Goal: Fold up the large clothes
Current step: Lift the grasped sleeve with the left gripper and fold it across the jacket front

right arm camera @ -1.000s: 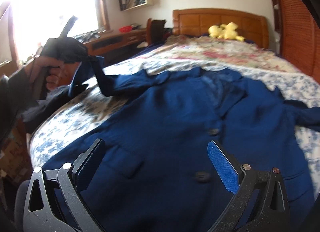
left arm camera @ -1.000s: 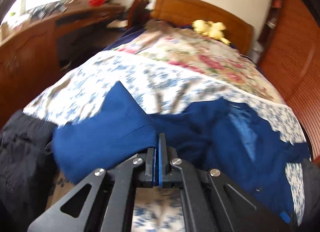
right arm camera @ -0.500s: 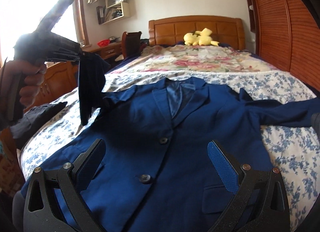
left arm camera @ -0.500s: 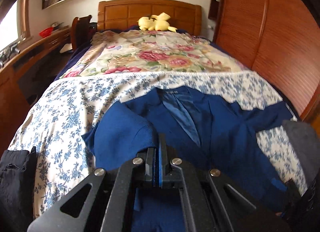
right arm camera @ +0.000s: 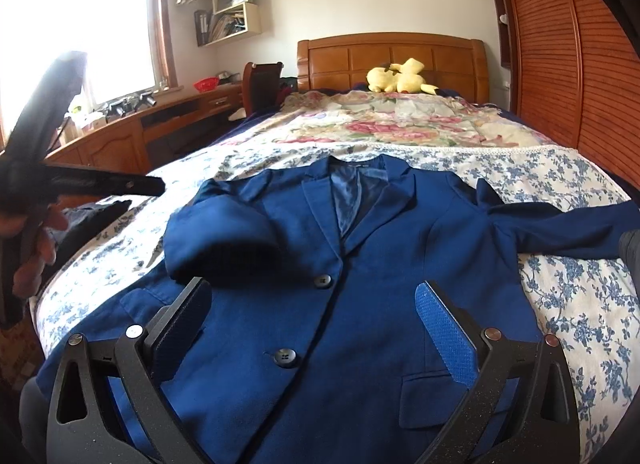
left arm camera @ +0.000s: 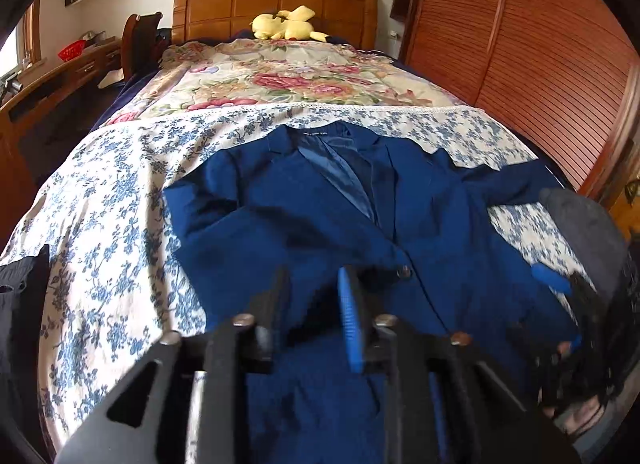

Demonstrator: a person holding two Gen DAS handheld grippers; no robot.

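A: Ahead of the left gripper (left arm camera: 312,304), whose jaws have just been opening with nothing between them, lies the blue jacket (left arm camera: 320,215); its folded sleeve (left arm camera: 224,223) could slide back. Collar label unreadable

B: Under the released right gripper (right arm camera: 320,328), empty too, the other sleeve (right arm camera: 560,232) sprawls rightward and may drag the fold crooked

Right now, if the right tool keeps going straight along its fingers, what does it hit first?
Most likely the front of the blue blazer, around its buttons. The open right tool points down at it with nothing between. Depth is hard to judge.
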